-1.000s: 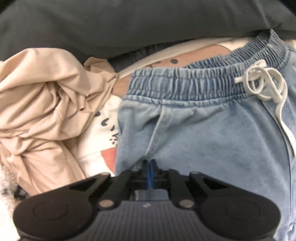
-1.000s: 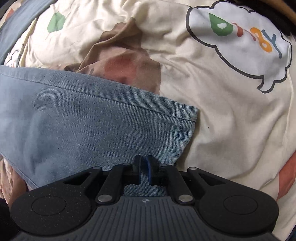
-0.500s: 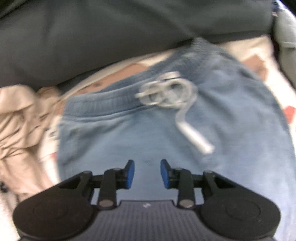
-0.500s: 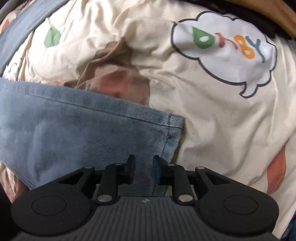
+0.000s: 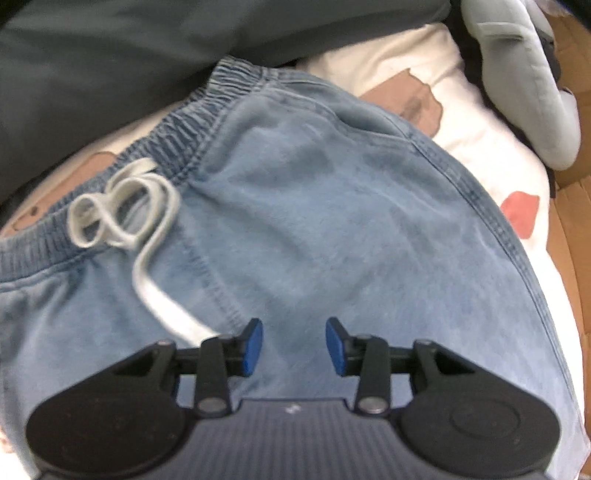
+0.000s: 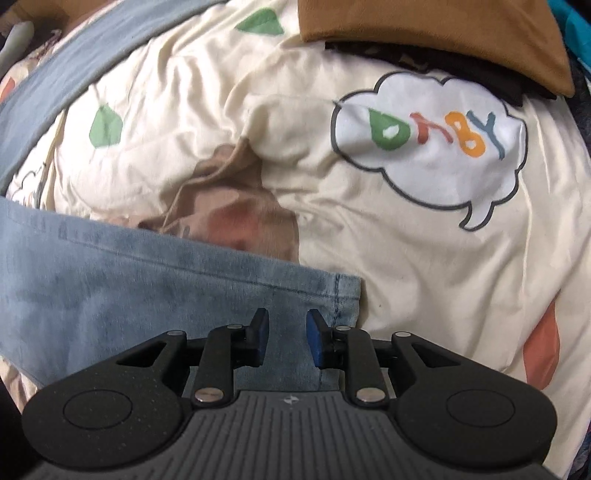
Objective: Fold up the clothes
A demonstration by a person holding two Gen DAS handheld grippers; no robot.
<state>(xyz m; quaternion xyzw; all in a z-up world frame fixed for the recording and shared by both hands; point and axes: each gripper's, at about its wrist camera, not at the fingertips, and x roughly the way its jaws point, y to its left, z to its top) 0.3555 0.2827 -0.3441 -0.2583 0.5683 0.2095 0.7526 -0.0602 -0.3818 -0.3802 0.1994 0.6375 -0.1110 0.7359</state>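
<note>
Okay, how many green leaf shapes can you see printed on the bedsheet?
2. One green leaf sits at the top, left of the brown cloth; the other lies lower left, near the grey-blue band. Clothes may hide more.

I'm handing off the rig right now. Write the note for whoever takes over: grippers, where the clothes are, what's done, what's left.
Left gripper: jaws just opened, nothing between them, over the light blue denim drawstring shorts near the elastic waistband.
Right gripper: jaws just opened, empty, above the shorts' stitched leg hem.
Shorts lie spread on the cream cartoon-print bedsheet; white drawstring loose on top.
Done: both ends released and laid down.
Left: fold the shorts; how far the folding has got is unclear.
</note>
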